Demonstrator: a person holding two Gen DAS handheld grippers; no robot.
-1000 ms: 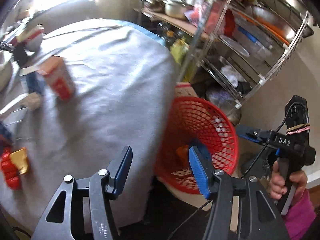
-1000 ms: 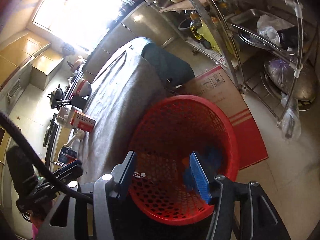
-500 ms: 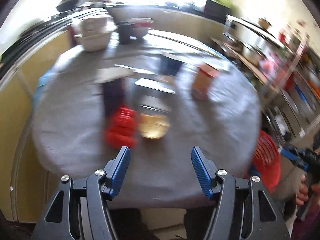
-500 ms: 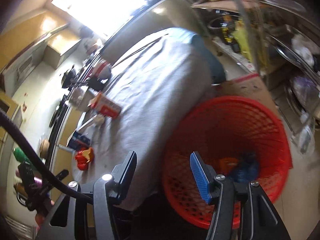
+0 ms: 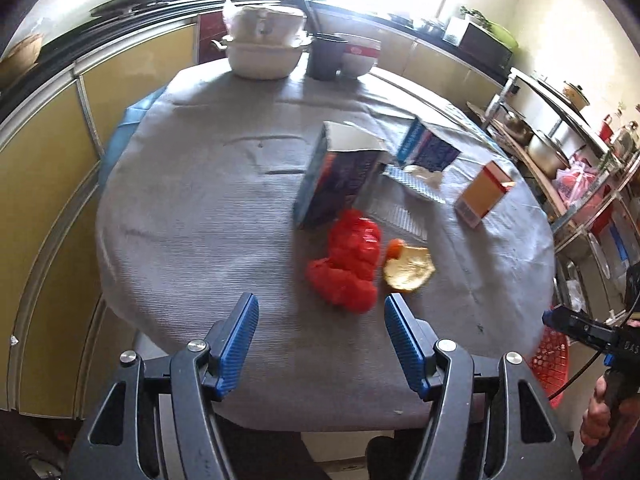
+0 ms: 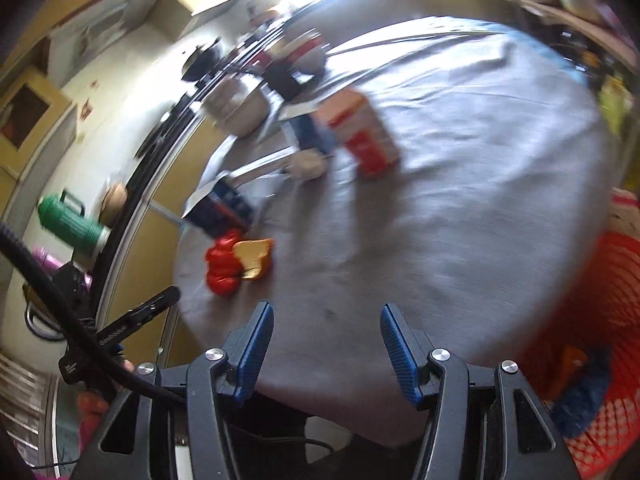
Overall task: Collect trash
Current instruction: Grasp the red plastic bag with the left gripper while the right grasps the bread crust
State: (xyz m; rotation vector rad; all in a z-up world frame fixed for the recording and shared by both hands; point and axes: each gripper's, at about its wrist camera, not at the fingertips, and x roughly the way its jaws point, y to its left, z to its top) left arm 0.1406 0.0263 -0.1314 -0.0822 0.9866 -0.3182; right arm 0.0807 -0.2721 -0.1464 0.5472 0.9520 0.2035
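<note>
Both grippers hang over the near edge of the round desk (image 5: 192,208), empty. The left gripper (image 5: 320,344) stands fairly wide, with nothing between its pads. The right gripper (image 6: 326,354) is about as wide and also bare. Trash lies on the grey cloth: a red net (image 5: 352,264) touching an orange peel (image 5: 408,270), with blue boxes (image 5: 340,184) just behind and a carton (image 5: 484,194) further right. The red basket (image 6: 596,364) sits beside the desk, already holding some scraps.
</note>
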